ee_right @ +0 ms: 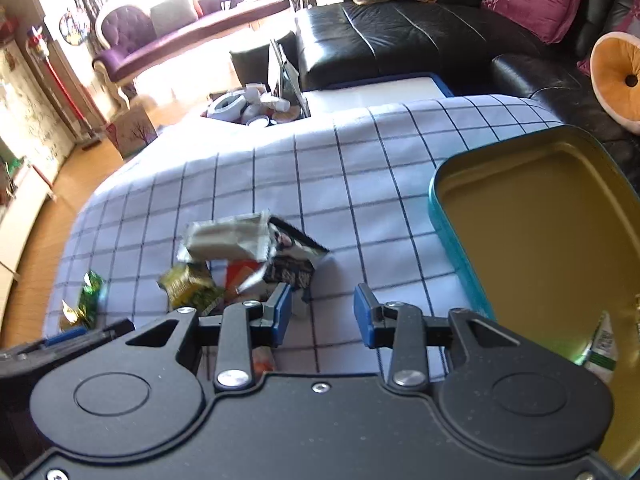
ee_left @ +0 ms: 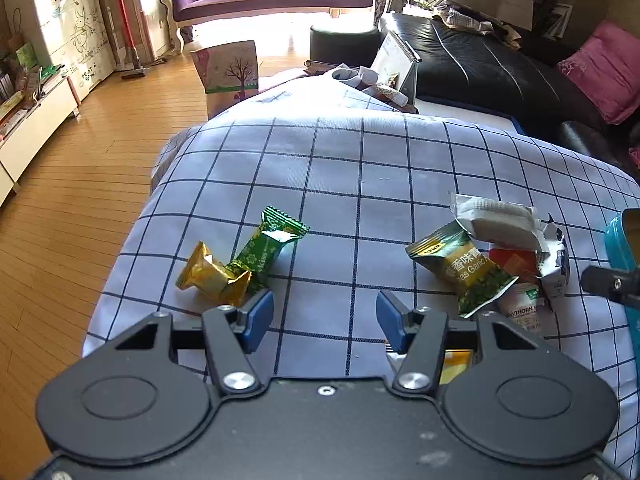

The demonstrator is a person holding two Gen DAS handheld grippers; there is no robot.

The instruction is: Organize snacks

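Observation:
On the checked cloth (ee_left: 340, 168) lie a gold-wrapped candy (ee_left: 212, 274) and a green candy packet (ee_left: 272, 246), just ahead and left of my left gripper (ee_left: 325, 318), which is open with only cloth between its blue pads. To its right sits a pile: a green garlic-pea packet (ee_left: 466, 270), a grey packet (ee_left: 496, 220), a red one (ee_left: 514, 264) and a dark one (ee_left: 556, 260). My right gripper (ee_right: 322, 314) stands open over bare cloth between that pile (ee_right: 248, 256) and a teal tin (ee_right: 452, 240) with a gold inside, which holds a white-green packet (ee_right: 602, 344).
The cloth (ee_right: 360, 152) drops off at its left edge to a wooden floor (ee_left: 80, 184). Behind it are a desk calendar (ee_left: 396, 60), several small cups (ee_right: 248, 106) and a black leather sofa (ee_right: 400, 40). The right gripper's tip (ee_left: 608, 282) shows at the left wrist view's right edge.

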